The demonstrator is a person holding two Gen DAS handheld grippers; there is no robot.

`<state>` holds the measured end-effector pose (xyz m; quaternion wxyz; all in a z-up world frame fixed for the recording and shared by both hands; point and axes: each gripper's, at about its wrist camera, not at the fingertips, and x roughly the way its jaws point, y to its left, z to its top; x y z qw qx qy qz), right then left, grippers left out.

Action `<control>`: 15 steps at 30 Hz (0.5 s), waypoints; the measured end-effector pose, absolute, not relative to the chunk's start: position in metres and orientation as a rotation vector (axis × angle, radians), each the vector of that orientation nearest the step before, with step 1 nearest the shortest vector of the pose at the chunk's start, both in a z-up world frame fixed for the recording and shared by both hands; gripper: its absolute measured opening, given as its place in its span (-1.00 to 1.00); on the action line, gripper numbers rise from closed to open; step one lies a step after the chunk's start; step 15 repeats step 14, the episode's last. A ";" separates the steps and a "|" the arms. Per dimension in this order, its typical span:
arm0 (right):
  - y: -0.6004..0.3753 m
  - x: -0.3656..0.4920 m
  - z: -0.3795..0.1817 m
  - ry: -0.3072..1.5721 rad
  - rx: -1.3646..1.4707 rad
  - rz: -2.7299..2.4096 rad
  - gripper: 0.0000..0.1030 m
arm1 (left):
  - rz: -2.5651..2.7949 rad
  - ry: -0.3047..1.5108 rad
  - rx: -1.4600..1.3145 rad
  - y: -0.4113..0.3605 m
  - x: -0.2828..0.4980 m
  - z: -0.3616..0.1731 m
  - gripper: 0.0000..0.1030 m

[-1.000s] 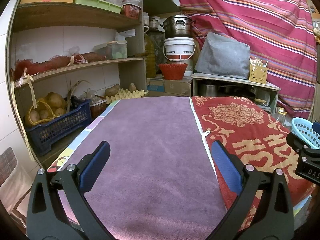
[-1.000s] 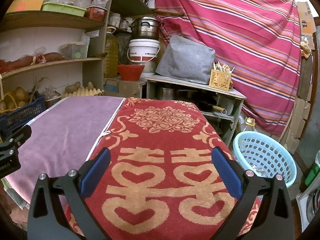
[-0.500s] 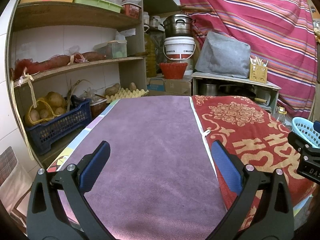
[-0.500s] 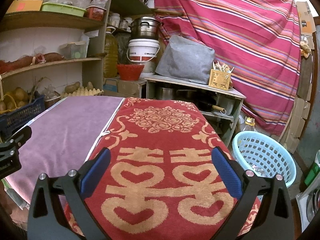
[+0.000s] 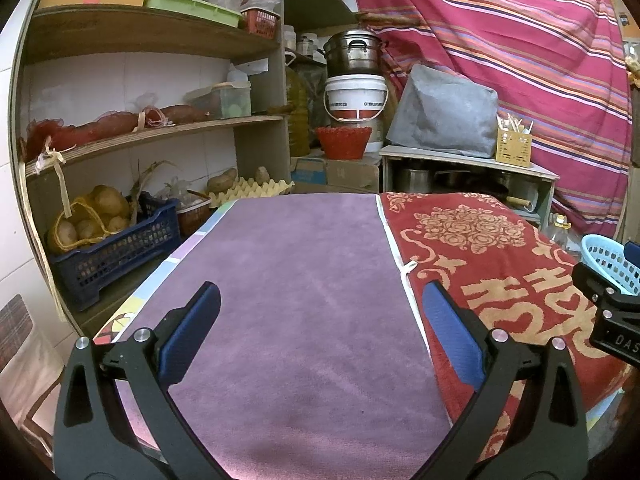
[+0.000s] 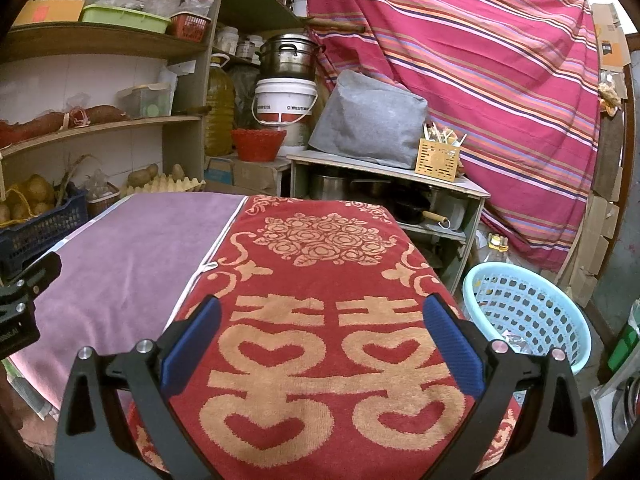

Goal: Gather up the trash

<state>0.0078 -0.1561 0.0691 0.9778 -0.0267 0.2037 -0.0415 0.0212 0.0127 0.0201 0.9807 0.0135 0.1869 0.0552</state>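
Observation:
My left gripper (image 5: 320, 300) is open and empty above a purple towel (image 5: 304, 280) on the table. My right gripper (image 6: 320, 312) is open and empty above a red towel with gold hearts (image 6: 320, 280). A light blue plastic basket (image 6: 528, 316) stands on the floor right of the table, with some crumpled wrappers at its bottom; its rim also shows in the left wrist view (image 5: 608, 256). No loose trash shows on either towel. Part of the right gripper's body (image 5: 612, 312) shows at the right edge of the left wrist view.
Wooden shelves (image 5: 152, 132) with potatoes in a blue crate (image 5: 108, 244) and an egg tray (image 5: 248, 190) stand to the left. A low cabinet (image 6: 384, 184) with a grey cover, white bucket (image 6: 286, 100) and pot stands behind the table. A striped cloth (image 6: 480, 60) hangs at back.

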 end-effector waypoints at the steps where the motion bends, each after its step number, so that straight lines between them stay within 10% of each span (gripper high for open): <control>1: -0.156 0.008 0.069 0.410 -0.054 -0.083 0.91 | 0.113 0.376 0.031 0.013 0.021 0.020 0.90; 15: -0.159 0.008 0.069 0.413 -0.052 -0.079 0.91 | 0.111 0.386 0.032 0.016 0.022 0.017 0.90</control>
